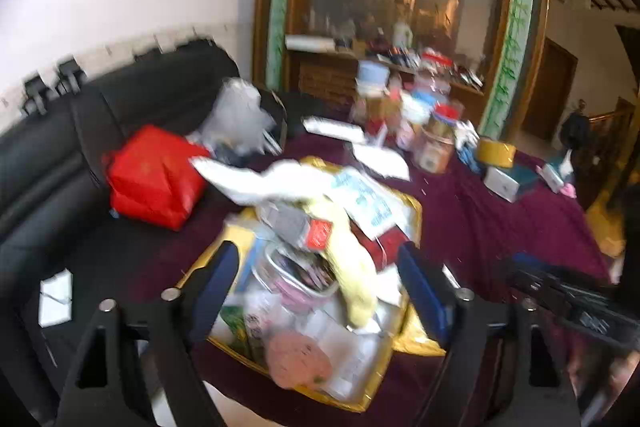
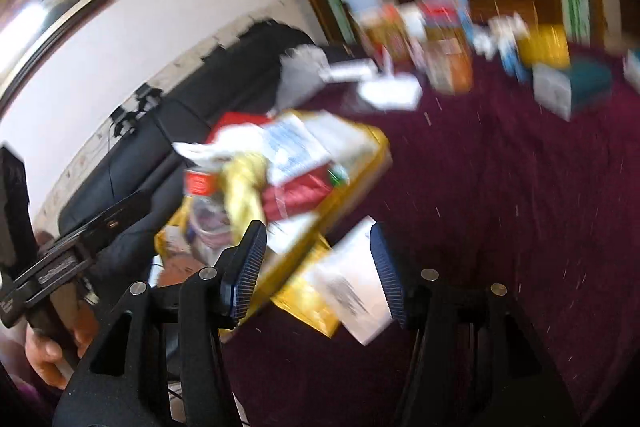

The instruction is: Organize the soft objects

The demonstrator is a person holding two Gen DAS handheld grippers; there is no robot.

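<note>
A gold tray (image 1: 412, 341) heaped with packets, a glass jar (image 1: 296, 281) and a pale yellow soft cloth (image 1: 352, 263) sits on the maroon tablecloth (image 1: 500, 227). My left gripper (image 1: 318, 287) is open, its blue-padded fingers either side of the heap and above it. In the right wrist view the same tray (image 2: 380, 151) and yellow cloth (image 2: 244, 187) lie ahead and to the left. My right gripper (image 2: 318, 267) is open and empty over the tray's near corner and a white paper packet (image 2: 352, 287). Both views are blurred.
A black sofa (image 1: 48, 163) with a red bag (image 1: 152, 179) and a grey plastic bag (image 1: 240, 115) stands left of the table. Jars, boxes and a yellow tape roll (image 1: 496, 153) crowd the table's far side. The other gripper's body (image 1: 576, 303) shows at right.
</note>
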